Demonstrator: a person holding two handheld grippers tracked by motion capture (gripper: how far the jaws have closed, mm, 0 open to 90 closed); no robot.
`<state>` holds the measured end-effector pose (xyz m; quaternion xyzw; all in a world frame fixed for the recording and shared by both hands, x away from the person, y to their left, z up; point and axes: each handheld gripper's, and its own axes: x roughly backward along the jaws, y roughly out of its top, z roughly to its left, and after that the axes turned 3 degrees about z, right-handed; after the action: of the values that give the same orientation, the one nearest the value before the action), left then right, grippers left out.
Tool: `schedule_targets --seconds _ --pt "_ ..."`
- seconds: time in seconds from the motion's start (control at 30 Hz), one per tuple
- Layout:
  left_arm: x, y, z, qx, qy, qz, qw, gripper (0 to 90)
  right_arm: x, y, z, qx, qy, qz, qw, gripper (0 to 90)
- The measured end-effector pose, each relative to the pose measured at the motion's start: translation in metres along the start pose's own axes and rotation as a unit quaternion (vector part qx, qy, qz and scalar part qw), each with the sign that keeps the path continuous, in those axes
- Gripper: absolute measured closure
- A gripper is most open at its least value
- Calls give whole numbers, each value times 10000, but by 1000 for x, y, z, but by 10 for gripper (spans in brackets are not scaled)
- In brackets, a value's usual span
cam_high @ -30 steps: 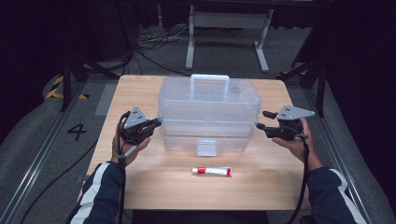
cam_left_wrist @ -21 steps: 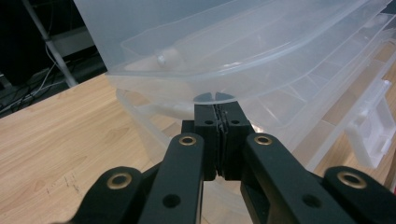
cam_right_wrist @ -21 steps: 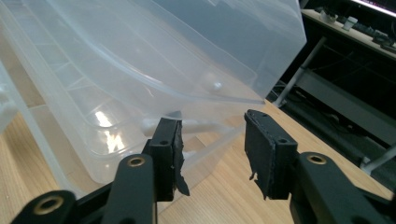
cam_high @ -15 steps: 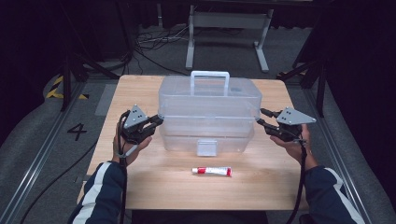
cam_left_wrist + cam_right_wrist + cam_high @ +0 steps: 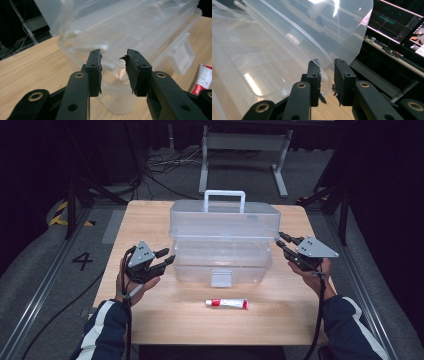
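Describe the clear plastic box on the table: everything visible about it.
The clear plastic box is a see-through lidded bin, apparently empty, standing mid-table. Its lid carries a white upright handle and looks raised, overhanging the base. A frosted latch flap hangs at the front. The right gripper meets the lid's edge; the left gripper is at the box's side, contact unclear.

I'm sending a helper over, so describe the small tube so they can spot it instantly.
On the wooden table, find the big clear plastic box. The tube lies flat just in front of its latch, small, white with red ends.
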<state>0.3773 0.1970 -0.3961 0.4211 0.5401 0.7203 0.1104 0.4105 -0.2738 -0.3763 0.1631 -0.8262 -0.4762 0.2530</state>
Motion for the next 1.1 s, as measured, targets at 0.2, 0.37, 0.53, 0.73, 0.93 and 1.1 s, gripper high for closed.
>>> schedule_targets --seconds 0.2,0.37,0.53,0.73,0.93,1.1 --pt "-2 -4 -9 -153 -161 140 9997 597 -3 3 -1 -103 -185 -146 9997 772" --pt "-4 -6 -13 -223 -214 223 9993 571 -7 7 -1 -170 -421 -240 9987 791" --pt "-9 -7 -14 -305 -250 308 9987 555 -9 10 -1 -255 -550 -293 9977 797" --pt "-14 -6 -17 -374 -444 281 9979 529 -12 14 -2 -216 -673 -311 9970 806" --pt "-20 -3 -21 -451 -530 313 9971 517 -12 21 -2 -164 -764 -327 9964 815" --pt "-25 -2 -24 -533 -574 372 9962 516 -14 27 -4 -229 -820 -337 9958 820"
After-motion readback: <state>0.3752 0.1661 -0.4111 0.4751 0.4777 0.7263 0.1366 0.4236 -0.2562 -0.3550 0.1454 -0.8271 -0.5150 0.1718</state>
